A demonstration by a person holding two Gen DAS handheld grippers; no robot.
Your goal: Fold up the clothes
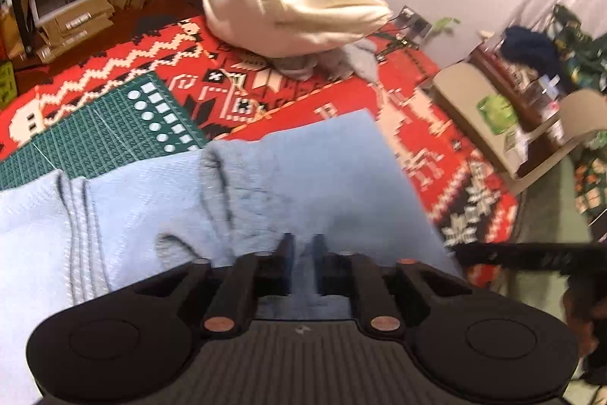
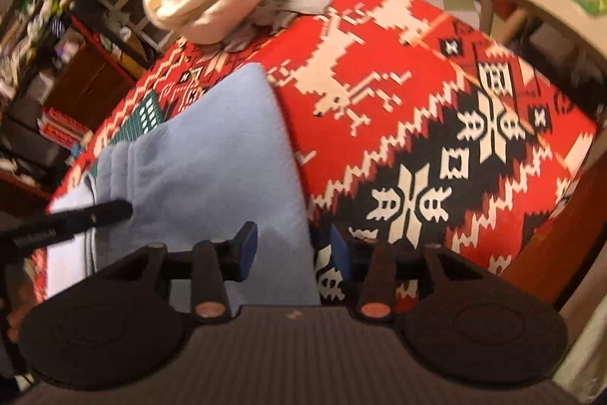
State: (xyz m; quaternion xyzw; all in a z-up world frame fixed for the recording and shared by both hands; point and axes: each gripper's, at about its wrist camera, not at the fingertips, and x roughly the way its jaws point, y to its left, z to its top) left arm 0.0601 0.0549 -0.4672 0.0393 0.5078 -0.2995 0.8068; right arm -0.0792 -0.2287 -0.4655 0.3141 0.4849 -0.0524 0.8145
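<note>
Pinching a fold of the light blue garment [image 1: 311, 177], the left gripper [image 1: 303, 245] has its jaws nearly together, with cloth bunched between the pads; the right gripper [image 2: 292, 245] stands about half open, its jaws straddling the garment's right edge without pressing on it, one pad over blue cloth and the other over the red patterned cover [image 2: 379, 71] of the table. No earlier view is given, so only that loose stance can be told. The blue garment lies along the near-left part of the table, partly folded, with a ridge of stitched hem towards its left side; part of it overlaps a green cutting mat [image 1: 114, 128] at the left edge. At the far corner a cream sweater [image 1: 288, 14] sits heaped on grey clothes [image 1: 341, 63], well apart from the blue one.

Judging the risk: with only one gripper holding, a pull by the left could drag the whole garment sideways and spoil the fold; the free right edge may slump or slide off the near edge; the right jaws could also catch the table cover along with the cloth.
</note>
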